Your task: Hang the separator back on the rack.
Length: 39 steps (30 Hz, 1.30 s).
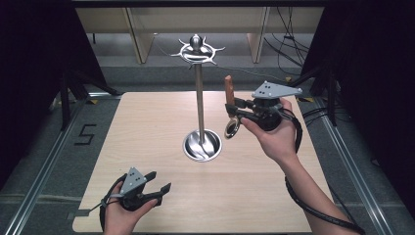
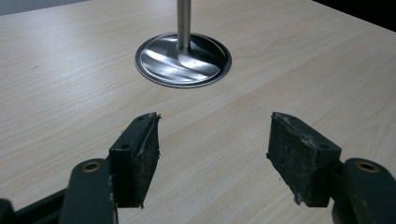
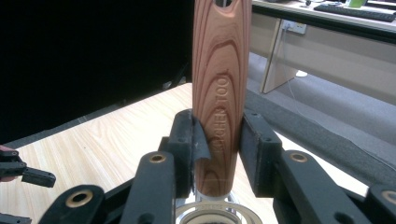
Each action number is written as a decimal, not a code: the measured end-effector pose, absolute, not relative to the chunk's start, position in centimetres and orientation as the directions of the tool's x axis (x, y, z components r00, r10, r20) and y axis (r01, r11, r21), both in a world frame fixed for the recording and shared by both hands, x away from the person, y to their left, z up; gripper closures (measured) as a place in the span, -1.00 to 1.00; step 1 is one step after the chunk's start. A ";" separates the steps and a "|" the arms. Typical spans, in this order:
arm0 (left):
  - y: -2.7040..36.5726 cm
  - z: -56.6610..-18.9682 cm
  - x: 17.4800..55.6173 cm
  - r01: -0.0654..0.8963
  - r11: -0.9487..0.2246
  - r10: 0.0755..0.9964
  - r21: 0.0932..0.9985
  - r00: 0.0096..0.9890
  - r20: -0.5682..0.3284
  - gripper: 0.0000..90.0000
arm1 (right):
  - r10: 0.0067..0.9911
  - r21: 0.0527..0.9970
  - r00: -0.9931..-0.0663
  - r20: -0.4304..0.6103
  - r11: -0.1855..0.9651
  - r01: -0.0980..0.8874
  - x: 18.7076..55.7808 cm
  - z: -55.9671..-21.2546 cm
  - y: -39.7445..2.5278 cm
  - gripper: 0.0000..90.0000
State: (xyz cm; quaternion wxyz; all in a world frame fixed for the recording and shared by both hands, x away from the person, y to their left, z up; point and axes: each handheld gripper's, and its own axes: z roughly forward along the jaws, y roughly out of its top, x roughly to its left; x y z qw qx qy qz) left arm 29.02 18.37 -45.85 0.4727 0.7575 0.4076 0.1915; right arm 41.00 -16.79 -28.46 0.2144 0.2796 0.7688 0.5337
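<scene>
The right tongs [image 1: 234, 108] squeeze the wooden handle [image 3: 219, 93] of a kitchen tool, held up straight. The hook stand [image 1: 199, 88] is just to their left. Lift slowly and slip the handle's hole over a hook. The left tongs [image 1: 159, 183] wait, open wide, holding nothing.

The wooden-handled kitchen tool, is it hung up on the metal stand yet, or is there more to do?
Not yet. Done: the right gripper has the kitchen tool off the table, jaws clamped on its wooden handle, metal ring end hanging below. In hand: it is held upright beside the hanging stand. Left: probably hooking it on a top prong, all bare. The left gripper waits open, low over the table.
</scene>
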 end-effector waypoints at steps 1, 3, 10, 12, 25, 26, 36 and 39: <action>18.4 -45.9 29.0 0.436 -0.219 0.799 0.873 0.594 -0.096 -0.26 | 0.662 0.938 -0.749 -0.016 0.269 0.218 40.9 -28.4 -16.8 0.52; 18.4 -45.8 29.0 0.435 -0.221 0.800 0.873 0.592 -0.092 -0.26 | 0.664 0.941 -0.747 -0.023 0.268 0.209 41.0 -28.2 -16.7 0.52; 18.4 -45.8 29.0 0.437 -0.221 0.801 0.872 0.591 -0.093 -0.26 | 0.659 0.942 -0.752 -0.030 0.271 0.199 41.1 -28.1 -16.5 0.52; 18.4 -45.8 29.0 0.435 -0.223 0.804 0.872 0.589 -0.088 -0.26 | 0.658 0.943 -0.752 -0.032 0.268 0.195 41.1 -28.0 -16.4 0.52; 18.4 -45.8 29.0 0.435 -0.215 0.803 0.875 0.588 -0.095 -0.26 | 0.659 0.944 -0.752 -0.010 0.253 0.210 41.3 -27.7 -15.7 0.52; 18.4 -45.8 29.0 0.440 -0.208 0.805 0.874 0.584 -0.103 -0.26 | 0.658 0.946 -0.753 -0.028 0.261 0.193 41.4 -27.6 -15.7 0.52; 18.4 -45.7 28.9 0.440 -0.206 0.806 0.874 0.583 -0.103 -0.26 | 0.655 0.949 -0.754 -0.049 0.266 0.169 41.7 -27.0 -15.3 0.52; 18.4 -45.7 28.9 0.440 -0.207 0.805 0.874 0.584 -0.103 -0.26 | 0.655 0.949 -0.754 -0.039 0.260 0.177 41.7 -26.9 -15.3 0.52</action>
